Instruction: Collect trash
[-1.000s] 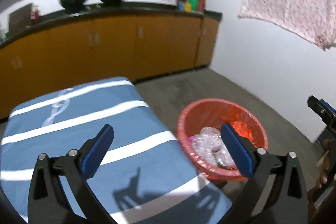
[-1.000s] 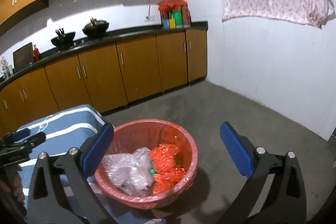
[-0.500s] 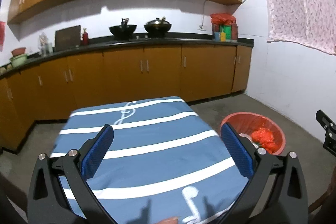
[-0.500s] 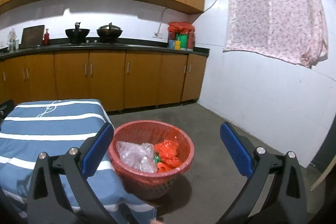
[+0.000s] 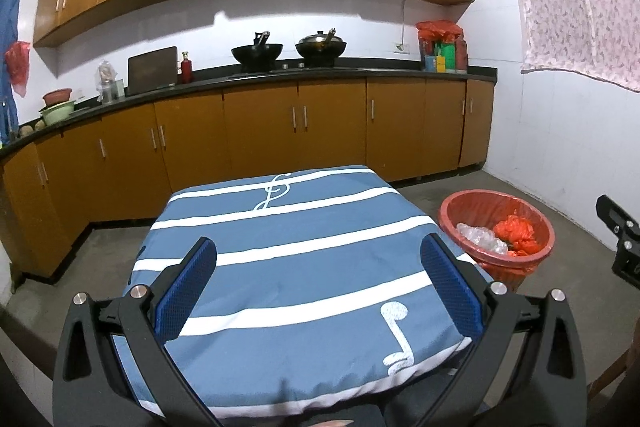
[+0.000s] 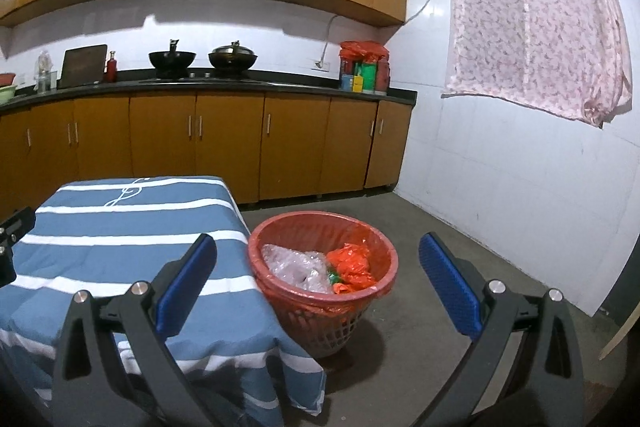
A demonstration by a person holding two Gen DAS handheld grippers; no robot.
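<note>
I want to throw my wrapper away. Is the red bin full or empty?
Partly full. The red bin holds crumpled clear plastic and an orange bag, both below the rim.

Tabletop [image 5: 304, 267] bare, passable; basket [image 6: 372, 291] just beside table edge, mouth unobstructed.

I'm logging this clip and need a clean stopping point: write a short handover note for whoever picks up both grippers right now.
Left gripper: open, holding nothing, above the striped tablecloth.
Right gripper: open, holding nothing, pointed toward the red basket.
The basket stands on the floor just off the table's right edge. Inside it: crumpled clear plastic and a crumpled orange bag, with something green between them.
Done: that trash is in the basket.
Left: no trash shows on the visible tablecloth or floor. Check outside these views before calling the job finished.
</note>
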